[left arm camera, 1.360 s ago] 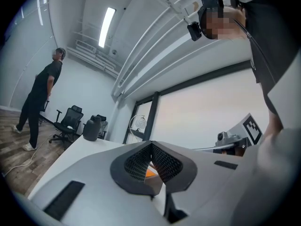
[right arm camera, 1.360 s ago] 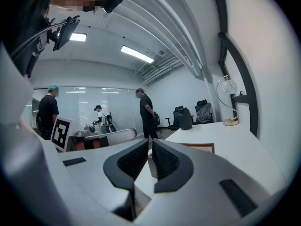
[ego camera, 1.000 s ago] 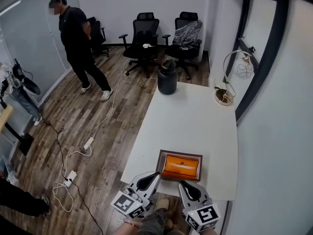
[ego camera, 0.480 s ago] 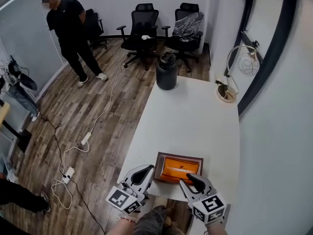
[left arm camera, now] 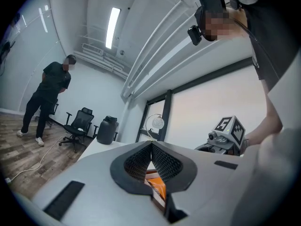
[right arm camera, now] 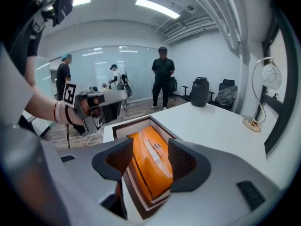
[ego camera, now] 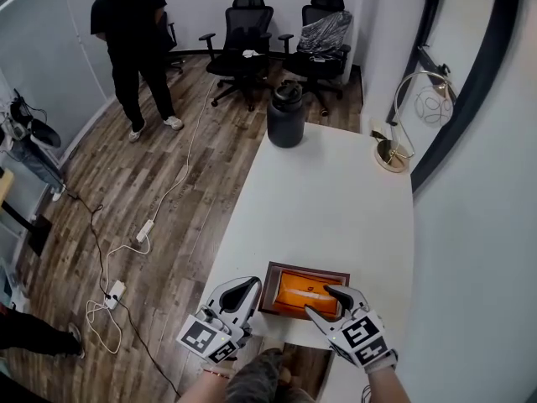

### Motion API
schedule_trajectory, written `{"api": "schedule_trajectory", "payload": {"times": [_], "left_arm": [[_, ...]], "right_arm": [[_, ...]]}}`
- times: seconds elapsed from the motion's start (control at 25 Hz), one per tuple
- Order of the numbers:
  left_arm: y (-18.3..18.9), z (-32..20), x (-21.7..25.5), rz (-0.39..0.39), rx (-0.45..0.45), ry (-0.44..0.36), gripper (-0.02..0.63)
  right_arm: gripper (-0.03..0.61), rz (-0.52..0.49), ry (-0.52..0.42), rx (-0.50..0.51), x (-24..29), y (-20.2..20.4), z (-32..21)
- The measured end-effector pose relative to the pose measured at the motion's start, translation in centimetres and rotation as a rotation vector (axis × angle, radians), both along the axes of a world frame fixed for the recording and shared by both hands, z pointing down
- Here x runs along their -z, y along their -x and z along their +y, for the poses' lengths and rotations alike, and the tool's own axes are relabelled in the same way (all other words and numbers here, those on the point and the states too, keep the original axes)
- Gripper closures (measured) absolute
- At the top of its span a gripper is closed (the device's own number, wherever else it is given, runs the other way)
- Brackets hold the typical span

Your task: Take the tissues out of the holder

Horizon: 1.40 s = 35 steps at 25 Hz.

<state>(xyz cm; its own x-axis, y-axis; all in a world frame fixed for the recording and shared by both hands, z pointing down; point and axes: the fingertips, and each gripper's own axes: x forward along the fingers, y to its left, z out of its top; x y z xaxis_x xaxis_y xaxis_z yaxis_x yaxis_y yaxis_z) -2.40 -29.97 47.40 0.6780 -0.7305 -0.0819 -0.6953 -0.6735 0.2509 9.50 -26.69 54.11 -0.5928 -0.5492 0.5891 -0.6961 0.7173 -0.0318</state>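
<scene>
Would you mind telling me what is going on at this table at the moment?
A person holds a gripper in each hand at a brown holder on the white table; an orange tissue pack lies in it. The fingers of the right gripper are opening, the pack between them but not gripped. The left gripper hangs beside the holder, fingers shut on nothing. The tissues are not out yet.

Black jug (ego camera: 286,117), gold lamp (ego camera: 392,153), office chairs (ego camera: 243,53)
</scene>
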Motion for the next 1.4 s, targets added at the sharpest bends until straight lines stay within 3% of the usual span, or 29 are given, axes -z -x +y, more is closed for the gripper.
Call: {"api": "schedule_trajectory", "payload": {"times": [0.4, 0.88, 1.08, 1.4], "left_arm": [[-1.4, -0.7, -0.4, -0.014, -0.027, -0.016, 0.607], [-2.2, -0.8, -0.9, -0.005, -0.026, -0.017, 0.607], [-1.9, -0.7, -1.1, 0.012, -0.014, -0.011, 0.607], [-1.7, -0.7, -1.1, 0.02, -0.012, -0.005, 0.607]], "right_arm": [[0.36, 0.24, 0.076, 0.206, -3.1, 0.7, -1.3], [0.36, 0.399, 0.188, 0.298, -4.8, 0.7, -2.2], [0.362, 0.419, 0.256, 0.32, -5.2, 0.6, -2.2], [0.444, 0.471, 0.207, 0.385, -5.2, 0.9, -1.5]]}}
